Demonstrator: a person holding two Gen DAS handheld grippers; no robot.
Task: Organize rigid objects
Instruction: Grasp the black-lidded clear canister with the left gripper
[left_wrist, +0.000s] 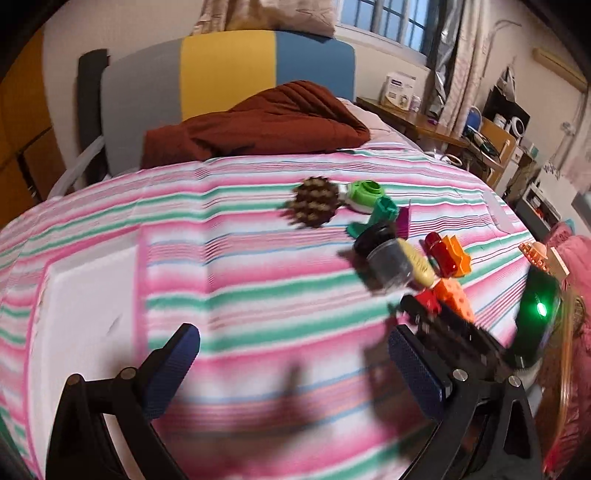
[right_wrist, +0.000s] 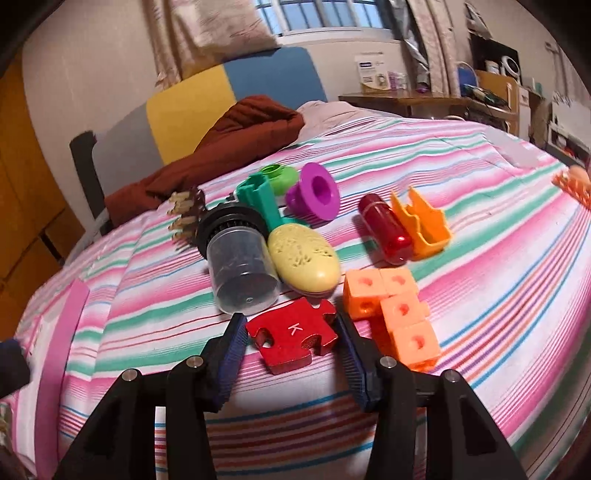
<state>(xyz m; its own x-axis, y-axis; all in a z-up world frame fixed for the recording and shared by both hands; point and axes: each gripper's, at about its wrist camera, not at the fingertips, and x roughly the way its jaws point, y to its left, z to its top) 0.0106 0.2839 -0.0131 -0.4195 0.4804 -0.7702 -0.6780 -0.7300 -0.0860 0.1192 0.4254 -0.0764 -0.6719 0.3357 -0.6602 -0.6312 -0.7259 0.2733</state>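
Observation:
My right gripper (right_wrist: 291, 334) is closed on a red puzzle piece (right_wrist: 291, 334) marked K, low over the striped bedspread. Just beyond it lie a clear jar with a black lid (right_wrist: 236, 258), a yellow oval case (right_wrist: 304, 258), joined orange cubes (right_wrist: 395, 314), a red capsule (right_wrist: 386, 229), an orange holder (right_wrist: 421, 225), a purple funnel (right_wrist: 314, 195), a teal piece (right_wrist: 258, 199) and a green cap (right_wrist: 279, 179). My left gripper (left_wrist: 291, 354) is open and empty over bare bedspread, left of the pile. The right gripper (left_wrist: 450, 332) shows in the left wrist view.
A brown pinecone-like brush (left_wrist: 316, 201) lies left of the pile. A dark red blanket (left_wrist: 258, 125) is bunched by the headboard (left_wrist: 229, 70). A cluttered desk (left_wrist: 424, 125) stands beyond the bed's right edge. An orange toy (right_wrist: 572, 184) lies far right.

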